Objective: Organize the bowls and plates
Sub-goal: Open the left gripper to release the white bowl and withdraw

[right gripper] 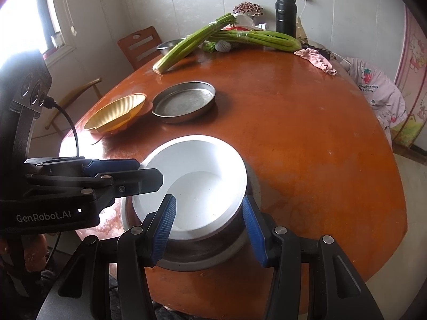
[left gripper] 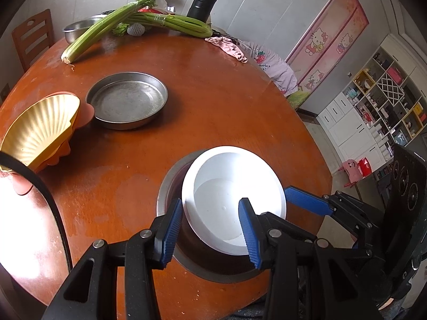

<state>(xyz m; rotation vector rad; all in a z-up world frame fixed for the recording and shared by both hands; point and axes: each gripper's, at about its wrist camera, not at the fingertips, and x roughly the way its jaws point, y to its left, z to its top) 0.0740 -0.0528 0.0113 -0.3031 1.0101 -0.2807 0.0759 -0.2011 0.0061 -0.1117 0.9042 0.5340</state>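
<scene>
Jaws spread, plain white bowl [left gripper: 234, 200] tilted inside steel basin [left gripper: 170, 186]

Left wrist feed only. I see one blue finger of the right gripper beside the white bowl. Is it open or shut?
Observer: Open. The fingers of the right gripper stand wide apart, with the near rim of the white bowl between them.
Operator: White bowl hides the steel one's right side here. Is it seated?
Observer: Not flat. The steel bowl shows rim on the right too, and the white bowl sits tilted inside it.
Operator: My left edge is blown out. Anything there?
Observer: A second chair stands just off the table, below a bright window.
</scene>
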